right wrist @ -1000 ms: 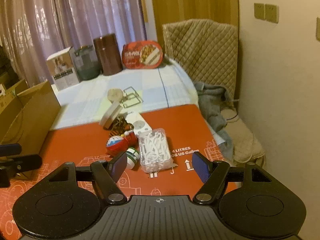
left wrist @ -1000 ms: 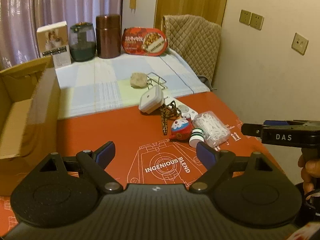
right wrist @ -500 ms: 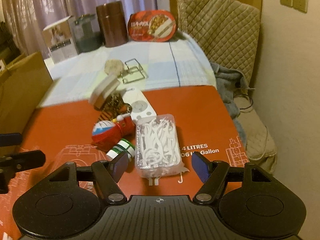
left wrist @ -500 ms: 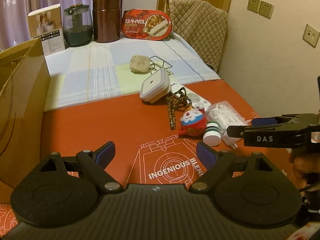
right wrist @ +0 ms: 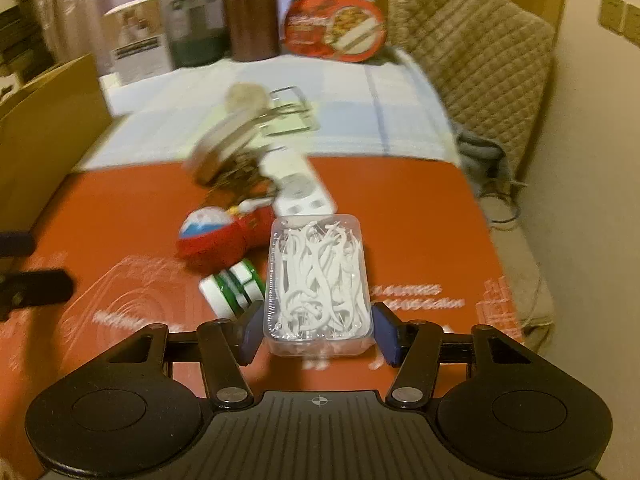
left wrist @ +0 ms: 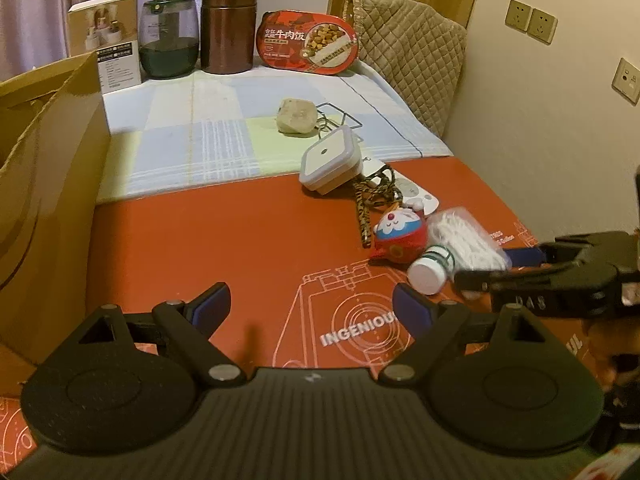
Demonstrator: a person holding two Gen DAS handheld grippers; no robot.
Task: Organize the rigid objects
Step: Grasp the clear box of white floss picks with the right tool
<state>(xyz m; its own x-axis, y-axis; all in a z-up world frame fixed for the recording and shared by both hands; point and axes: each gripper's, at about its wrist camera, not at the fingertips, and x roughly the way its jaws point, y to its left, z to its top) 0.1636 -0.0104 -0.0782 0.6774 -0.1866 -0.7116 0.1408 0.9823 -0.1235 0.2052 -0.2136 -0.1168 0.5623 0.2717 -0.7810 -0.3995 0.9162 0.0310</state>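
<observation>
On the red mat (right wrist: 420, 196), the right gripper (right wrist: 318, 330) brackets the near end of the clear box of floss picks (right wrist: 318, 280) beside the white bottle (right wrist: 232, 286), its jaws spread but not clamped, while the left gripper (left wrist: 310, 308) hovers released over bare mat.

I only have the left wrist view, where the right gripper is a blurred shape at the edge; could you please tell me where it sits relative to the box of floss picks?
Observer: In the right wrist view, the right gripper straddles the near end of the box of floss picks, one finger on each side.
Operator: Has it clamped?
Observer: The jaws look open; blur hides whether the pads touch the box walls.
Operator: Is anything crowding the fingers?
Observer: The white bottle lies on its side just left of the box, close to the left finger.
</observation>
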